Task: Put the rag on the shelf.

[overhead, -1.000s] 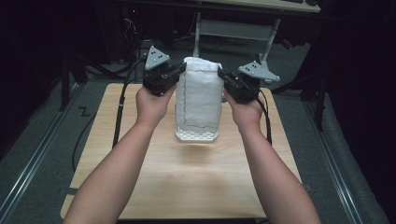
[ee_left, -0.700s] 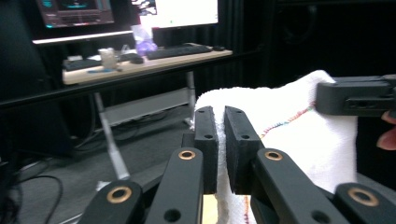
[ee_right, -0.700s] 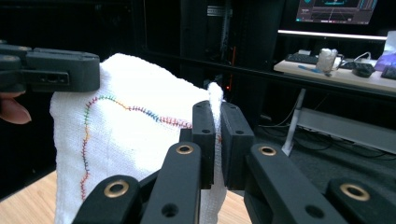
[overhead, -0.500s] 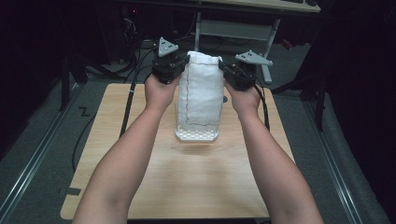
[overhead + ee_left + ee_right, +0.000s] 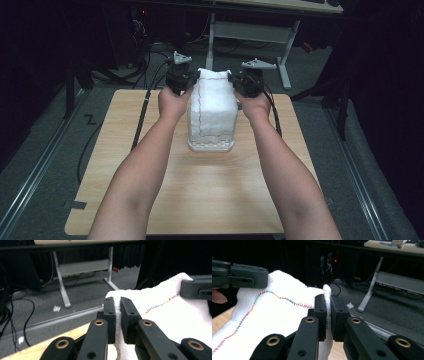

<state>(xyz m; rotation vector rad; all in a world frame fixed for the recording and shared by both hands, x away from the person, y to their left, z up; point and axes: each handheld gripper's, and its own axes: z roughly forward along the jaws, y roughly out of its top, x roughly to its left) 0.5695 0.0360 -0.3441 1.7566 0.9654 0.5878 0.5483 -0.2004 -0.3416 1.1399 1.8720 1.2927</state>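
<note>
two bare forearms come in from the near edge of the wooden table (image 5: 200,200) and reach toward its far half, one on each side of a white cloth (image 5: 212,107). the cloth hangs upright over the middle of the table's far half, its lower end sitting in a small clear basket (image 5: 210,145) that stands on the wood. a thin multicoloured stitched line runs along the cloth's top and down its left side.

at the cloth's upper left corner the left gripper (image 5: 186,80) has its jaws pressed on the fabric; in the left gripper view the two black pads of the left gripper (image 5: 118,311) pinch a fold of the white towelling between them. at the upper right corner the right gripper (image 5: 240,80) does likewise, and in the right gripper view its pads (image 5: 327,306) clamp a thin raised edge of cloth, with the stitched line leading across to the other gripper.

beyond the far edge lie dark cables (image 5: 150,65) on grey floor, and the grey legs of a desk (image 5: 250,30) farther back.
</note>
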